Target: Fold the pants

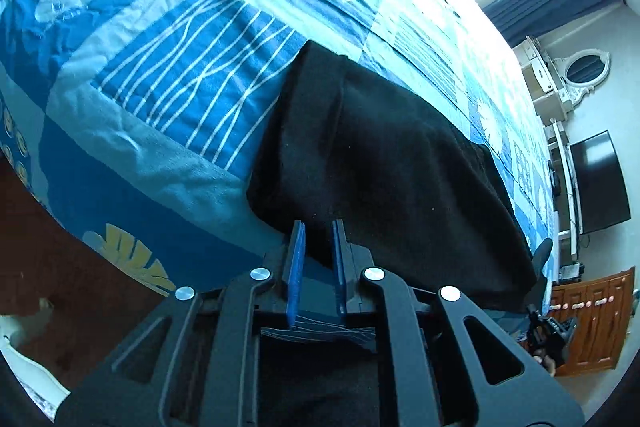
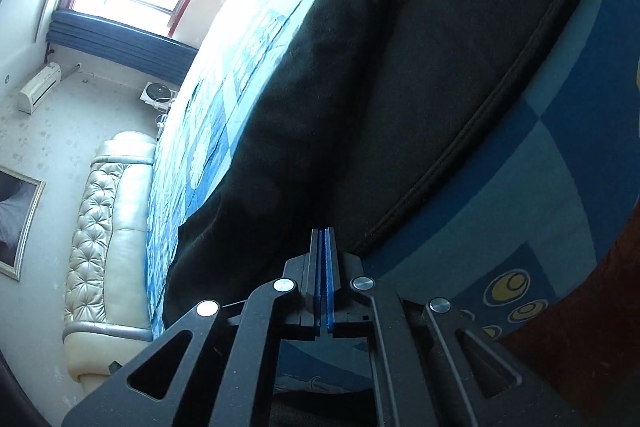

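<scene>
The bed (image 1: 168, 75), under a blue patterned cover, fills both views. On it lie the black pants (image 1: 380, 163), spread flat: in the left wrist view they run from lower centre to the right edge, and in the right wrist view the long axis climbs from lower centre to the top right. The left claw (image 1: 318, 251) stands narrowly parted, empty, just before the near hem. The right claw (image 2: 324, 259) is pressed closed, gripping nothing visible, at the seamed edge.
</scene>
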The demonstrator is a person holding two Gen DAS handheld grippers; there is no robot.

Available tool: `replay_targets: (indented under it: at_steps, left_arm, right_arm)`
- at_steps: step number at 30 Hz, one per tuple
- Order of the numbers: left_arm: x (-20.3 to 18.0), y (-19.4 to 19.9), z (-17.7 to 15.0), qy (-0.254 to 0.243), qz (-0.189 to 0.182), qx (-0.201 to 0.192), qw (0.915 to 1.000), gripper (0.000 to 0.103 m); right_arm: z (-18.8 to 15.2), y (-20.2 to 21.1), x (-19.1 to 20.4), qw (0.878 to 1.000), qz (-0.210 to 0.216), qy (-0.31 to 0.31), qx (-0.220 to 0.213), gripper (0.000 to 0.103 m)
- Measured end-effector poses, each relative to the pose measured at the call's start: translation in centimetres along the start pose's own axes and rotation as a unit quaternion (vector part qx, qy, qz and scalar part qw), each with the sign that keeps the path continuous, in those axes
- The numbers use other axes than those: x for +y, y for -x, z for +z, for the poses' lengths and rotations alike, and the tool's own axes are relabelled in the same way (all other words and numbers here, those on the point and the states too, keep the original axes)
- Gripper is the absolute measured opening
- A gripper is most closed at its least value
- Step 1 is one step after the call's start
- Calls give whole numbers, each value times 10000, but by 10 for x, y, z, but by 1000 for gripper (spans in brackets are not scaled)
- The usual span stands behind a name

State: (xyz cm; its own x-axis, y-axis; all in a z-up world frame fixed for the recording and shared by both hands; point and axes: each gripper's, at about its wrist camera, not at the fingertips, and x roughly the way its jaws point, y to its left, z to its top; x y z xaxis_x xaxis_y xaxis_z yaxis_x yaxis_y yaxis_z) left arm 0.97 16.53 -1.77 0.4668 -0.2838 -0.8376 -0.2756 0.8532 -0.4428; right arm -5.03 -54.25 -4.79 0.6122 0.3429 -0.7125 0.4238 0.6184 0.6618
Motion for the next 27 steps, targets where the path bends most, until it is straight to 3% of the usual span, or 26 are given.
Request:
replay_targets:
  at_steps: [1,4,6,7,8,13,17,20,21,22,27]
  left_arm:
    - [-7,7,2,-149,51,-104,9998,16]
    - [-35,17,12,-542,74,-414,9976,33]
    - [-54,12,20,-746,2,-569,9956,57]
    - [-59,7,23,-758,-25,-640,9951,62]
    - [-65,1,25,-738,-85,-686,9949,70]
    - [-72,-48,30,-336,-166,-549,9978,72]
    - [-62,-75,22,-46,-156,-313,9994,74]
    - [-59,-80,16,-76,-146,-363,9992,76]
    - [-61,-80,15,-124,-121,-365,9992,77]
    - [-62,-80,15,-161,-95,-365,9992,78]
    - [-66,-79,13,-156,-91,-348,9992,83]
  right_arm:
    - [12,8,0,9998,-35,48,-170,3]
    - [54,22,-10,9983,137,-178,-541,6]
    - [85,22,-17,9962,151,-373,-768,22]
    - [99,21,-22,9948,153,-474,-891,31]
    - [113,19,-27,9934,176,-588,-972,34]
    - [166,-4,-50,9872,-232,-992,-1229,35]
    - [184,-23,-73,9830,-368,-1343,-1194,35]
    - [192,-30,-74,9829,-385,-1290,-1256,35]
    - [193,-30,-69,9831,-496,-1169,-1316,31]
    - [194,-28,-64,9840,-550,-1028,-1350,9]
    - [188,11,-49,9820,-231,-779,-1704,6]
